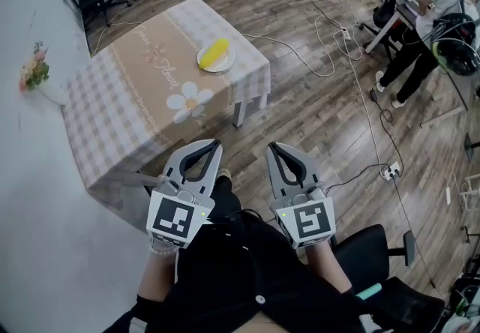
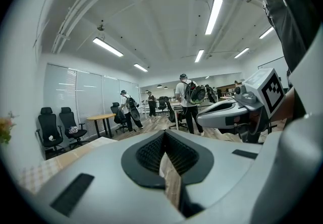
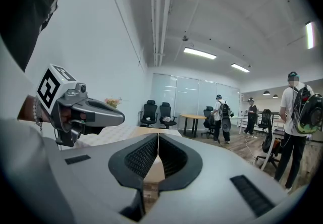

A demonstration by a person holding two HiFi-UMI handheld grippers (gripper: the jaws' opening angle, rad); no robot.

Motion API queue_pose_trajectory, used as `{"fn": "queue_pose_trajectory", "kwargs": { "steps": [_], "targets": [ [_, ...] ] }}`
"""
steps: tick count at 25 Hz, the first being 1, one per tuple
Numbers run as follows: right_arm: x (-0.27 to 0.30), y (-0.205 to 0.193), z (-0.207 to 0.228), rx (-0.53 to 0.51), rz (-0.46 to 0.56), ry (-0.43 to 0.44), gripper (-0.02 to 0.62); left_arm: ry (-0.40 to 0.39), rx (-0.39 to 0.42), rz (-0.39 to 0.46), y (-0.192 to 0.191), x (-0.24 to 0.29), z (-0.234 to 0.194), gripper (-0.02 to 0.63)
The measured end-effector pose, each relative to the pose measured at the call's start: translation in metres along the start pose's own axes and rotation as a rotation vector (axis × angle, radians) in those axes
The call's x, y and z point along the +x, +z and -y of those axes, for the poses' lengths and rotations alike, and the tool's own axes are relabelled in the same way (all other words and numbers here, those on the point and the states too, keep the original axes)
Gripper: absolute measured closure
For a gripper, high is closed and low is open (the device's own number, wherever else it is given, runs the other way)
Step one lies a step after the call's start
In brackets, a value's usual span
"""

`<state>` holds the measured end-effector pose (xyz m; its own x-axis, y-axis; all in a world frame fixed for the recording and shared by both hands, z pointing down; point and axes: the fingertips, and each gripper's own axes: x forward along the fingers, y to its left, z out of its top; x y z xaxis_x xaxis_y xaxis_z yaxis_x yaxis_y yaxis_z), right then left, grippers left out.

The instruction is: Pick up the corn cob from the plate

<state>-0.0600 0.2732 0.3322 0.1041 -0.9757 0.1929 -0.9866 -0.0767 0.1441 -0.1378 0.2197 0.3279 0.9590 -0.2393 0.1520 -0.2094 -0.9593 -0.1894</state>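
- Your left gripper (image 1: 216, 144) has its jaws pressed together, nothing between them.
- Your right gripper (image 1: 274, 147), just beside it, is closed and empty too.
- The yellow corn cob (image 1: 215, 52) lies on a white plate (image 1: 227, 65) on the checked-cloth table (image 1: 127, 99), well apart from both grippers.

We see a pink-and-beige checked cloth tablecloth (image 1: 127, 99), matt and soft; a brown wood-plank floor (image 1: 322, 114) with a faint sheen; a smooth white plate (image 1: 222, 68); our matt grey plastic left gripper (image 1: 216, 145) and right gripper (image 1: 272, 147) carry finely ribbed black pads (image 3: 139, 156)
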Motion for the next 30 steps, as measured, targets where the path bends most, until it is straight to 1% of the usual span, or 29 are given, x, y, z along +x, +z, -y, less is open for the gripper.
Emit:
{"fn": "queue_pose_trajectory", "kwargs": {
  "steps": [3,7,10,12,17,27,30],
  "targets": [
    [0.001,-0.001,0.004,0.009,-0.012,-0.018,0.554,-0.005,0.0,0.003,-0.001,0.005,-0.001,0.593],
    [0.008,-0.005,0.007,0.006,0.005,-0.006,0.554,-0.013,0.002,0.01,-0.002,0.013,-0.005,0.594],
    [0.015,-0.001,0.015,0.014,-0.004,-0.027,0.554,-0.007,-0.021,0.001,0.0,0.02,-0.01,0.594],
    [0.021,-0.001,0.018,0.013,-0.011,-0.022,0.554,-0.005,-0.021,0.0,-0.001,0.025,-0.015,0.594],
    [0.041,-0.001,0.027,0.003,0.013,0.0,0.554,-0.018,0.01,0.014,-0.001,0.045,-0.031,0.594],
    [0.09,0.005,0.057,-0.004,-0.029,-0.007,0.554,-0.047,0.007,0.019,0.0,0.094,-0.068,0.594],
    [0.106,0.016,0.062,-0.008,-0.033,-0.008,0.554,-0.048,0.005,0.026,0.008,0.104,-0.084,0.594]
  ]
}}
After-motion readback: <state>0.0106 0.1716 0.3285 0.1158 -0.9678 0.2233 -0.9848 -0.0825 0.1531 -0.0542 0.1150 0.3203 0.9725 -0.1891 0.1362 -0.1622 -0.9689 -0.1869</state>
